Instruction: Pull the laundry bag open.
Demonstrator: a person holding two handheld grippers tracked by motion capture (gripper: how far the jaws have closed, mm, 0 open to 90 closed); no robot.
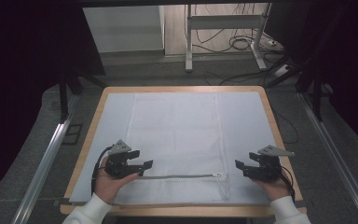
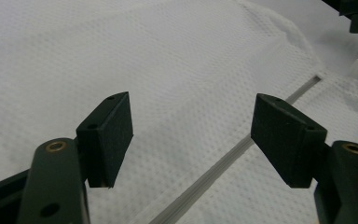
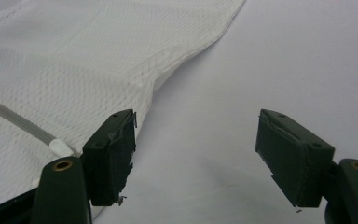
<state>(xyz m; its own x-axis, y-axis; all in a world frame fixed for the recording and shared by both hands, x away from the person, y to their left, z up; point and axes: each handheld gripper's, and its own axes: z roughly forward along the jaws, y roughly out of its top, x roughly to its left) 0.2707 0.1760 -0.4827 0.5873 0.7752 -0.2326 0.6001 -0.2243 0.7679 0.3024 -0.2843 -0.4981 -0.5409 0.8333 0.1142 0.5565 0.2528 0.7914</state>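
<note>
1. While I hold both tongs low at the near edge, a white mesh laundry bag (image 1: 175, 140) lies flat on the worktop (image 1: 91, 122), mid-field, its zipper (image 1: 177, 177) running across the bag's near end at 6 o'clock.
2. Left tongs (image 1: 145, 166): jaws wide, nothing between them, at the zipper's left end, about 9 o'clock of the bag's near strip. Left gripper view shows mesh and zipper under the gap.
3. Right tongs (image 1: 239, 166): jaws wide, holding nothing, just beside the bag's right edge at 3 o'clock, over the bare sheet.
4. Zipper pull (image 1: 220, 176) sits at the zipper's right end, nearer my right tongs.
</note>
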